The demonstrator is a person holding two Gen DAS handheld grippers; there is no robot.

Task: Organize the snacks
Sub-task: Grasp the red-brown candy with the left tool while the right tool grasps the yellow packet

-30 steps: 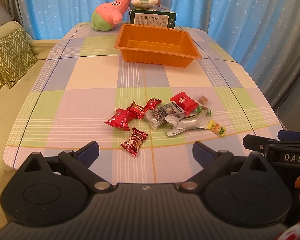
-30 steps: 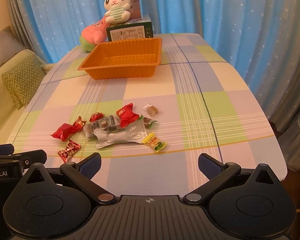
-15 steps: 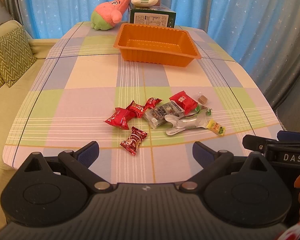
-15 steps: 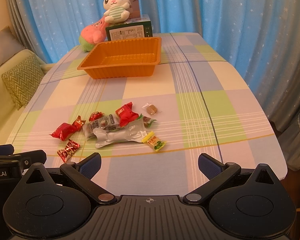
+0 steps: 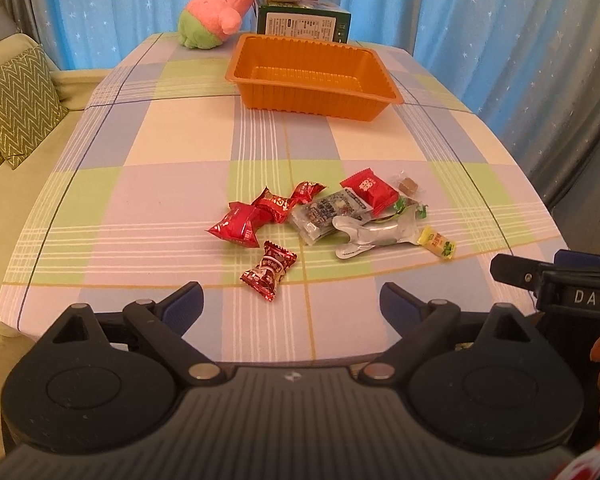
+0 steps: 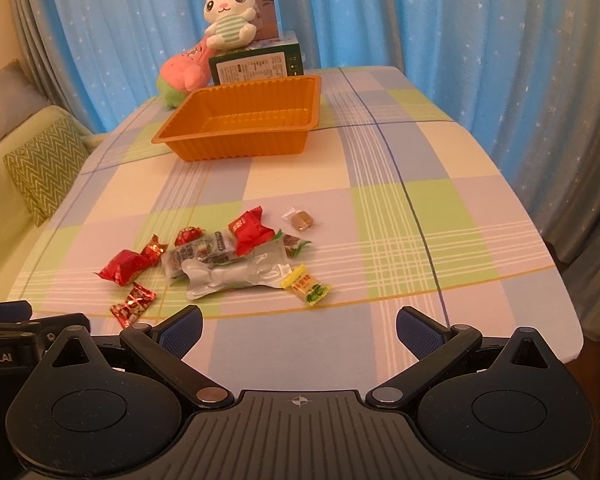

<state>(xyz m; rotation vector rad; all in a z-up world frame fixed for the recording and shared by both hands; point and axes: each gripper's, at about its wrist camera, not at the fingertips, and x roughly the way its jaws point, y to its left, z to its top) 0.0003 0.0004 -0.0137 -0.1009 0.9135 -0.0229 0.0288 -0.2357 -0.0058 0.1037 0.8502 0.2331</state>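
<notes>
Our left tool [image 5: 290, 294] and right tool [image 6: 298, 320] both stand wide apart and carry nothing, their blue ribbed pads hovering over the near edge of the table [image 5: 172, 128]; we judge the sorting has not begun. Taking the orange tray [image 5: 312, 76] as our landmark, every snack lies on the near side of it, well apart from it, and its inside shows bare. Nearest to us from the tray is a dark red twist-wrapped candy [image 5: 269, 270], crinkly and glossy. Closer to the tray sits the heap: shiny red foil packets [image 5: 239, 226], a clear printed pouch [image 5: 330, 212], a silvery vacuum pack [image 5: 374, 236] pressed tight around a bone-like shape, a small yellow-green sachet [image 5: 437, 243] at its end, a puffed red square packet [image 5: 370, 190] and a little brown sweet in clear film [image 6: 301, 220] lying alone on the tray side of the heap. The tray is thin moulded plastic with fluted walls and a flat rim. Behind the tray stand a green printed box [image 5: 304, 24], a pink-and-green plush [image 5: 214, 16] and a white rabbit plush [image 6: 229, 16]. All the wrappers look light and slippery, so we expect them to slide on the checked cloth when pinched.
</notes>
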